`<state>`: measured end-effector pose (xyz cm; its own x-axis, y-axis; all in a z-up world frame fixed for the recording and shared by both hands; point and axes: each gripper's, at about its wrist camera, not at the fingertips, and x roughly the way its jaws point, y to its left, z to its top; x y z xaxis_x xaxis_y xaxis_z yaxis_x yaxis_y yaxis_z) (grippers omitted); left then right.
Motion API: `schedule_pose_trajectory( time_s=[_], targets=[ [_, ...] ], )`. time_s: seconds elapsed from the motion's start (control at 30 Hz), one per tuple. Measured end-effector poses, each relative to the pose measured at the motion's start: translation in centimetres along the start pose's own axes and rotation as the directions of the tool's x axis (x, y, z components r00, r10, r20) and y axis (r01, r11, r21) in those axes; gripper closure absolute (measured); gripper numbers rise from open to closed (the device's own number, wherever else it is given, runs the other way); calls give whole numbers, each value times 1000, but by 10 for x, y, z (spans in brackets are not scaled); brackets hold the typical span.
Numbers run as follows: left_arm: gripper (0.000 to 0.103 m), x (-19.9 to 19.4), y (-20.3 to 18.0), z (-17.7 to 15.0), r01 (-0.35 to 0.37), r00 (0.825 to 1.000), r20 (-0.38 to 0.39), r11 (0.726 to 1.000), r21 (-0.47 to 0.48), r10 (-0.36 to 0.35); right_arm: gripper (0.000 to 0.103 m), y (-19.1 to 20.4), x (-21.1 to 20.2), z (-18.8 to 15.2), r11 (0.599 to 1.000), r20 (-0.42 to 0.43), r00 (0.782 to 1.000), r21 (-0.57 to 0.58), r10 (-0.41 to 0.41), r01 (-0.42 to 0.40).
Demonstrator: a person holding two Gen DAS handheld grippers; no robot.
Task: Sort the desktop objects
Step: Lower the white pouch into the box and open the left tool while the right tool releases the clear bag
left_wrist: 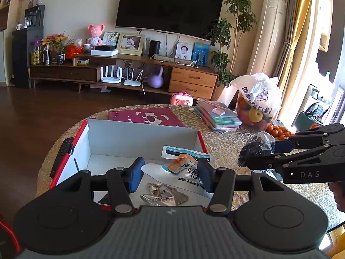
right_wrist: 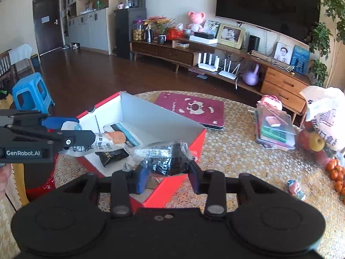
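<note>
— So, what do you get on the left wrist camera?

— My left gripper (left_wrist: pixel 170 178) sits over the open red box (left_wrist: pixel 138 142), its blue pads spread wide. A white packet (left_wrist: pixel 189 173) with an orange patch lies between the pads; from this view alone I cannot tell whether they press it. A crumpled silver wrapper (left_wrist: pixel 161 197) lies on the box floor just below. At the right edge my right gripper (left_wrist: pixel 256 153) comes in holding a clear bag of dark pieces (left_wrist: pixel 257 145) above the table (left_wrist: pixel 226 146).

— And on the right wrist camera?

— My right gripper (right_wrist: pixel 169 176) is clamped on that clear bag (right_wrist: pixel 167 158), which bulges between the fingers, over the near red wall of the box (right_wrist: pixel 179 183). From the left, my left gripper (right_wrist: pixel 71 133) reaches across the box with the white packet (right_wrist: pixel 103 142) sticking out from between its fingers, so it is gripping it. A small black pouch (right_wrist: pixel 111 156) lies on the box floor beneath. Beyond the box, a maroon case (right_wrist: pixel 194 110) rests flat on the table (right_wrist: pixel 237 155).
</note>
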<state>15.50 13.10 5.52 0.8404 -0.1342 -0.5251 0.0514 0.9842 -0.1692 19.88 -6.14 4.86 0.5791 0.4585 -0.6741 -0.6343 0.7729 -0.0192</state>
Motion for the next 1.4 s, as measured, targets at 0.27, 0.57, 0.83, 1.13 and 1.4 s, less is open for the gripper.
schedule_pose_trajectory(
  time_s=[0.27, 0.57, 0.83, 1.13, 1.4],
  targets=[
    [50, 18, 26, 9, -42, 999, -22, 999, -19, 42, 64, 11, 25, 8, 999, -52, 998, -34, 29, -31],
    [50, 45, 38, 17, -96, 995, -42, 995, -1, 96, 64, 21, 48, 16, 997, -78, 996, -55, 49, -54],
    [50, 72, 49, 15, -138, 988, -74, 990, 3, 137, 64, 25, 75, 17, 996, -104, 994, -71, 40, -48],
    [50, 102, 64, 14, -181, 977, -116, 984, 10, 181, 64, 32, 105, 19, 996, -148, 988, -65, 46, -56],
    [50, 125, 70, 12, -195, 969, -151, 980, 27, 197, 64, 37, 136, 25, 996, -189, 981, -75, 36, -51]
  ],
)
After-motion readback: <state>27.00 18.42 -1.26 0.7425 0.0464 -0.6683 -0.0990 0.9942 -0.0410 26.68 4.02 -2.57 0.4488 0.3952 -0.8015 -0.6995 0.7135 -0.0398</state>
